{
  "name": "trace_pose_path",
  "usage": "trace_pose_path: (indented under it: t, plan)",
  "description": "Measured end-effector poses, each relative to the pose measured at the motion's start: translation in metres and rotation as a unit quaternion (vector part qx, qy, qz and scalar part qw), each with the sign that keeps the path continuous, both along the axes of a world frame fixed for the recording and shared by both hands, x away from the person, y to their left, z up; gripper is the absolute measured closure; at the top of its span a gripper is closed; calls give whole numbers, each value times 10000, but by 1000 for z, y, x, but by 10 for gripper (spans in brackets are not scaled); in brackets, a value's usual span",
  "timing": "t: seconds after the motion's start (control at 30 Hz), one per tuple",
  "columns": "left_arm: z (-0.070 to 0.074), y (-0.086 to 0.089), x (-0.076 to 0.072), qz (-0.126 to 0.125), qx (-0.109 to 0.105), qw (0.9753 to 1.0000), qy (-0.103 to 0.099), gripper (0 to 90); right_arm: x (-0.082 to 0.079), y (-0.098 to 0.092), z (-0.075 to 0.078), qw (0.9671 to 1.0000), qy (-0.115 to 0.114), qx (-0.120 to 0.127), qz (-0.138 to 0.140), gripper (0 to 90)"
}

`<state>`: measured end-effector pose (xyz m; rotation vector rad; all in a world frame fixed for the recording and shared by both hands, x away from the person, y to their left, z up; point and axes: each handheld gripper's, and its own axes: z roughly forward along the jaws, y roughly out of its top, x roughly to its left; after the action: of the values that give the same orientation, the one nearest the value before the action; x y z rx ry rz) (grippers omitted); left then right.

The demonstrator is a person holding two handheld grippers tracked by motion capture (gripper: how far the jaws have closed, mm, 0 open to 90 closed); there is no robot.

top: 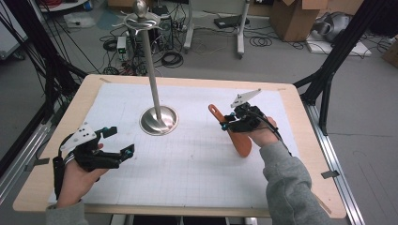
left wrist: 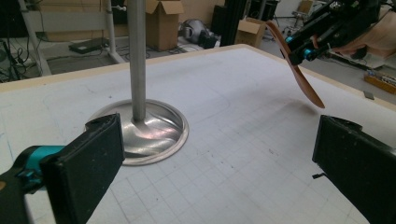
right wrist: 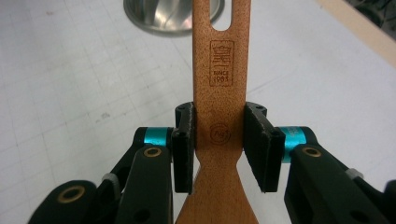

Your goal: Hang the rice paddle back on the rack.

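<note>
Well clear of table edges: spatula [right wrist: 219, 93] in right claw [right wrist: 219, 144]; left claw [top: 116, 140] agape.

A shiny metal stand [top: 159, 120] sits on the white mat [top: 197, 164]. Its round base is just past the left jaws, a bit to their left, and its thin pole [left wrist: 137, 56] goes straight up. The base also lies ahead of the right jaws. Cardboard boxes [top: 293, 18] and cables [top: 171, 58] lie on the floor, far beyond the table [top: 300, 112].
</note>
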<state>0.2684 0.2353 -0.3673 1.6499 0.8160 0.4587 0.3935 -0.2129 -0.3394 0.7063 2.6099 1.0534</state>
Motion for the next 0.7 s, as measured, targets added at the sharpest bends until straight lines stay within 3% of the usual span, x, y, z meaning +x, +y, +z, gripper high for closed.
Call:
trace_pose_path:
  t: [0.23, 0.4, 0.7]
  plan:
    - [2, 1, -1, 4, -29, 10000, -37, 28, -2, 0, 7, 9986, -284, 436, 92, 656]
    - [3, 2, -2, 25, -52, 10000, -52, 28, -2, 1, 10, 9964, -464, 716, -13, 656]
    - [3, 5, -3, 47, -90, 9999, -59, 28, 0, 2, 16, 9894, -709, 1271, -11, 656]
